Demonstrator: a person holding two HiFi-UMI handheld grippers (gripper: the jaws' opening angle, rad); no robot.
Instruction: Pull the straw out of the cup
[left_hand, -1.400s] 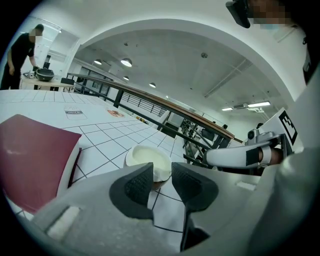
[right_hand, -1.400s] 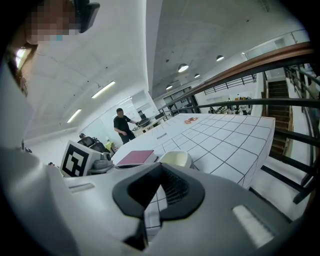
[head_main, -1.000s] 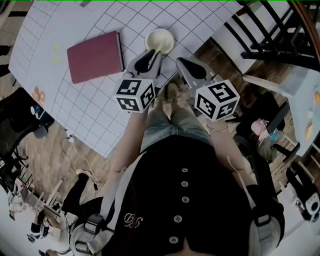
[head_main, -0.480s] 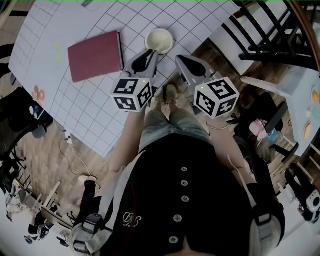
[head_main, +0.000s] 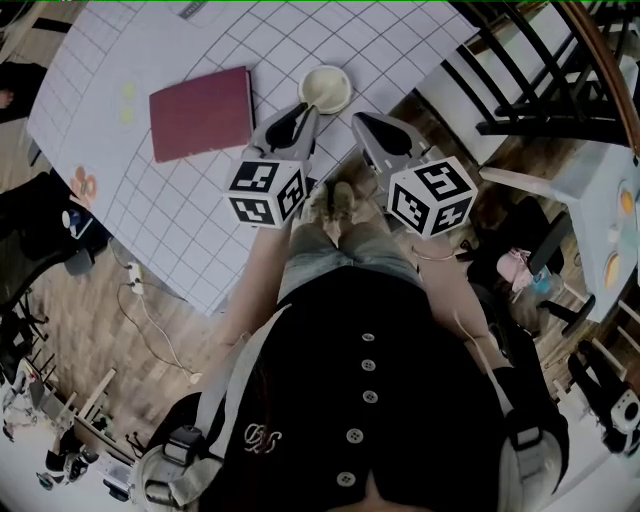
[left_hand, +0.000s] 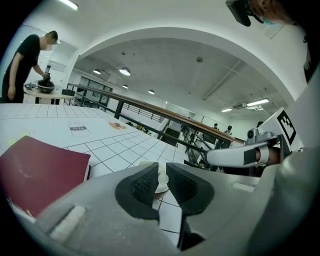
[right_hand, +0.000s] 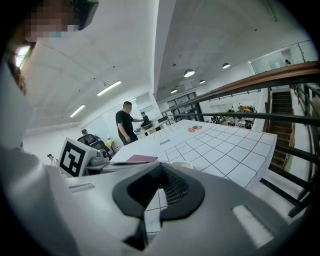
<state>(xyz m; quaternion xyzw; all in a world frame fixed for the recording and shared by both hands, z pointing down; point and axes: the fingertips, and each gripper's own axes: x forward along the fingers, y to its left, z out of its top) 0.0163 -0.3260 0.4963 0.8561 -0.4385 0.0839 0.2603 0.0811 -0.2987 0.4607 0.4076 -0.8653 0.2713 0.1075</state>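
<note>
Cup (head_main: 325, 88) upright near the worktop (head_main: 190, 215) edge. Straw not made out in any view. Left gripper (head_main: 303, 110) just short of the cup, fingers a narrow gap apart with nothing between them; the cup shows beyond the gap. Right gripper (head_main: 360, 122) beside it, fingers tip to tip, empty. Judgement: pull not begun; grasp and lift both left.
</note>
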